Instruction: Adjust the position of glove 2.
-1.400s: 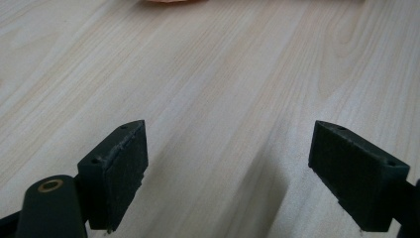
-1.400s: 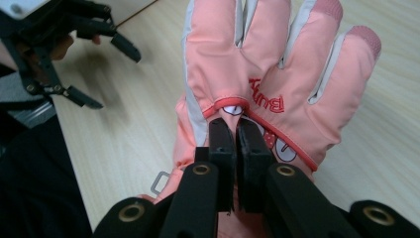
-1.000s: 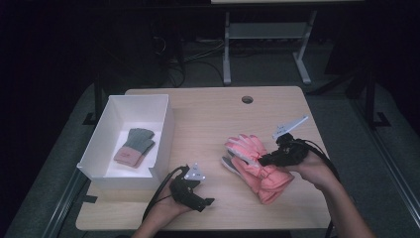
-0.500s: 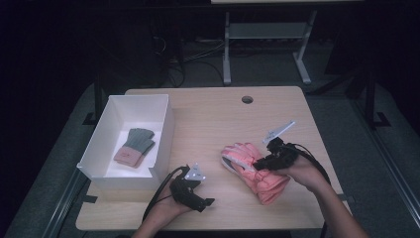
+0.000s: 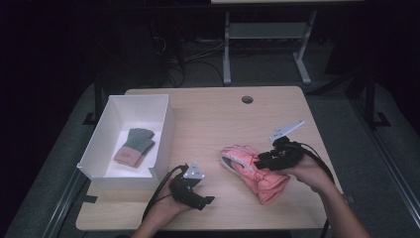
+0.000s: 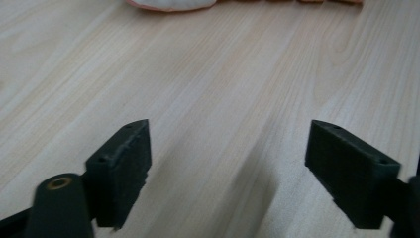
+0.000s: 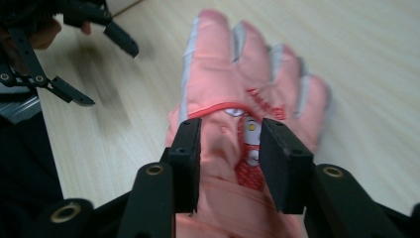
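A: Two gloves in play. On the left, the small knit glove, grey fingers with a pink cuff, is lying flat on the floor of the white box. That one is looking done.

B: Agreed. Next along, the left gripper is resting low near the counter's front edge, just beside the box, its fingers standing wide apart with bare wood grain between them.

A: Then the pink ski glove?

B: Lying on the counter right of centre, well apart from the box. Padded, smooth shell fabric, pale trim along the finger seams, red lettering and a small tab on the back.

A: And the right gripper?

B: Hovering over the back of the glove near the wrist. Its fingers have just been opening; glove fabric is sitting between them, pads not pressing on it.

A: So, by my reading, half done: the pink glove is waiting to go into the box.
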The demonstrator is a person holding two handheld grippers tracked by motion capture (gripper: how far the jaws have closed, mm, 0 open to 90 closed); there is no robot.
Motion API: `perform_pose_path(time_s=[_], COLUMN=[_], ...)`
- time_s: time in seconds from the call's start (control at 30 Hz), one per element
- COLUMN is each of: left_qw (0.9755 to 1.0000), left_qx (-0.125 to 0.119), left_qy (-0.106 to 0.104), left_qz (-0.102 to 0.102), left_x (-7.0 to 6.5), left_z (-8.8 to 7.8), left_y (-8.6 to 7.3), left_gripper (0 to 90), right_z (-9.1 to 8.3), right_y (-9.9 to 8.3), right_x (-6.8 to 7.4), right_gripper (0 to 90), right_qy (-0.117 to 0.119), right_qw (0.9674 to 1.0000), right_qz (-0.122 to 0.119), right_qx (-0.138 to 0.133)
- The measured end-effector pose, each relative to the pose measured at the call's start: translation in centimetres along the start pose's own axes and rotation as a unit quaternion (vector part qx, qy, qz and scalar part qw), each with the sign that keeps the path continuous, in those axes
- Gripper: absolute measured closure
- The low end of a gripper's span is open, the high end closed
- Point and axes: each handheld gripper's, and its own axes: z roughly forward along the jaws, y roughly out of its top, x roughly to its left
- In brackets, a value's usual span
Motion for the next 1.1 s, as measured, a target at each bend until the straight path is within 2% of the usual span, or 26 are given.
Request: perform_pose_path(time_s=[0.07,0.1,0.13,0.2,0.23,0.3,0.37,0.6,0.7,0.83,0.97,1.03,1.1], left_qw=[1.0000,1.0000,1.0000,0.9999,0.9999,0.9998,0.9998,0.9998,0.9995,0.9993,0.9991,0.9989,0.9988], left_qx=[-0.003,-0.004,-0.007,-0.010,-0.007,-0.008,-0.010,0.002,0.014,0.015,0.015,0.014,0.012], left_qy=[0.000,0.003,-0.001,-0.007,-0.012,-0.019,-0.019,-0.017,-0.022,-0.028,-0.034,-0.037,-0.040], left_qz=[-0.001,-0.001,0.001,-0.001,0.004,0.003,0.002,0.011,0.016,0.020,0.022,0.024,0.023], left_x=[0.0,0.0,0.0,0.0,0.1,0.0,-0.1,0.1,0.3,0.5,0.3,0.3,0.3], left_z=[-0.2,-0.4,-0.6,-0.9,-1.0,-1.1,-1.1,0.0,0.9,2.3,3.7,4.2,4.8], left_y=[0.1,0.1,0.2,0.4,0.5,0.7,1.1,2.5,3.2,4.5,6.0,6.5,6.9], left_gripper=[26.5,30.7,37.5,51.4,59.8,76.8,89.6,89.7,89.7,89.6,89.6,89.6,89.6], right_z=[-0.8,-1.4,-1.9,-2.7,-2.9,-3.2,-3.1,-2.4,-2.1,-1.6,-1.0,-0.6,-0.5], right_y=[-0.2,-0.4,-0.6,-1.3,-1.7,-2.9,-4.0,-6.3,-7.0,-8.0,-8.3,-8.5,-8.5], right_x=[-0.1,-0.3,-0.4,-0.8,-1.0,-1.6,-2.3,-3.4,-3.3,-3.3,-3.5,-3.7,-3.7], right_gripper=[60.6,63.6,68.3,78.6,82.8,87.2,89.8,89.9,89.9,89.9,89.9,89.9,89.9], right_qy=[-0.011,-0.015,-0.021,-0.040,-0.047,-0.065,-0.075,-0.087,-0.080,-0.077,-0.074,-0.072,-0.070], right_qw=[0.9999,0.9997,0.9994,0.9985,0.9980,0.9969,0.9960,0.9949,0.9955,0.9957,0.9956,0.9960,0.9961], right_qz=[-0.001,0.002,0.010,0.010,0.015,0.027,0.038,0.050,0.050,0.051,0.057,0.048,0.051], right_qx=[-0.012,-0.021,-0.026,-0.035,-0.038,-0.035,-0.031,-0.013,-0.008,0.001,0.013,0.019,0.021])
